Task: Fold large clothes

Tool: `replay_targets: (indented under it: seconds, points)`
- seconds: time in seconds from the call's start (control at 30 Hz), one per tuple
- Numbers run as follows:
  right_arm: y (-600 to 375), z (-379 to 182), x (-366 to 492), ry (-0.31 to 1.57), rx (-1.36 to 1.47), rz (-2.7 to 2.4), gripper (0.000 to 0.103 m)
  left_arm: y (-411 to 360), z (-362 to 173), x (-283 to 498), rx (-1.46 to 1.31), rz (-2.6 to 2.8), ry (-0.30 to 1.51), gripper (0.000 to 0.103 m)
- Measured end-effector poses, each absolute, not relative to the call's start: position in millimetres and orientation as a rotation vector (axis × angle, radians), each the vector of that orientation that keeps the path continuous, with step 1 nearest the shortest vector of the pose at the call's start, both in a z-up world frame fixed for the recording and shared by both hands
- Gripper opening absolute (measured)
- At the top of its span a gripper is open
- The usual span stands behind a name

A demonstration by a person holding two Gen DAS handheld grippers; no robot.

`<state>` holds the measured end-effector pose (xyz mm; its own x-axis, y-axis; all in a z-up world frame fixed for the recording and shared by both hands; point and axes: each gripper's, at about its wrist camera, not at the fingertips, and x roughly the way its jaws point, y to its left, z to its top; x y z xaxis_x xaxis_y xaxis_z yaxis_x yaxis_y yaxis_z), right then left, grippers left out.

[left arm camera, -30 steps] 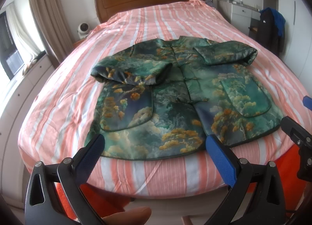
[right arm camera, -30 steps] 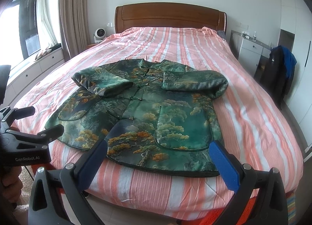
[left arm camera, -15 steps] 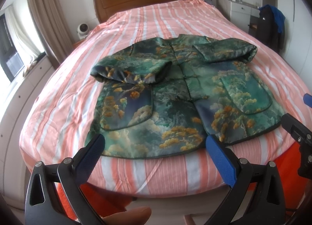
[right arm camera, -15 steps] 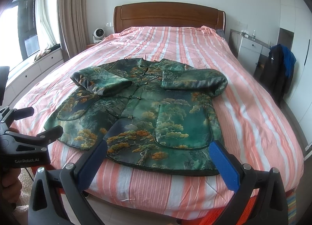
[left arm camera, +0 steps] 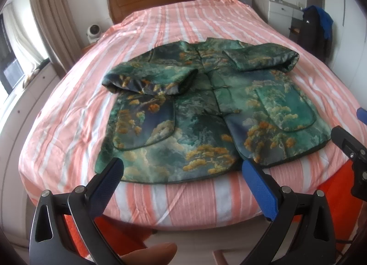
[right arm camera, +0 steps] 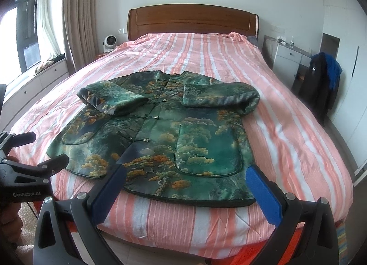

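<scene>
While jacket (right arm camera: 158,141) covers bed (right arm camera: 286,136), headboard (right arm camera: 192,19) behind.

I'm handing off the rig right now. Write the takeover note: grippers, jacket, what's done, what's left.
Left hand-held gripper: open, holding nothing, short of the hem.
Right hand-held gripper: open, holding nothing, over the hem's right part.
Jacket: front up on the striped bed, hem toward you.
Done: both sleeves folded across the chest.
Left: likely grasp the hem and fold the body up toward the collar.
</scene>
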<state>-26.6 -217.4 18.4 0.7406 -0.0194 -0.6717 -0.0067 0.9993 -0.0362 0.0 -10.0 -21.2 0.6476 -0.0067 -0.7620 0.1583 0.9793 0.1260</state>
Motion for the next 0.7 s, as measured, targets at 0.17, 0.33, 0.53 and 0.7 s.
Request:
replay_targets:
  seconds: [0.17, 0.33, 0.53, 0.7]
  points:
    - [-222.7, 17.2, -25.7, 0.741, -0.039, -0.036, 0.103, -13.7, -22.4, 0.2, 0.194, -0.098, 0.866, 0.103]
    - [-225.0, 14.9, -24.8, 0.751, -0.044, -0.06, 0.103, -14.3, -25.2, 1.4, 0.194, -0.1, 0.878, 0.103]
    - [-225.0, 14.3, -24.8, 0.751, -0.049, -0.062, 0.103, -14.4, -25.6, 1.7, 0.193, -0.099, 0.878, 0.103]
    - [-222.7, 13.6, -24.8, 0.753, -0.068, -0.073, 0.103, -13.5, -27.0, 2.3, 0.19, -0.095, 0.883, 0.103]
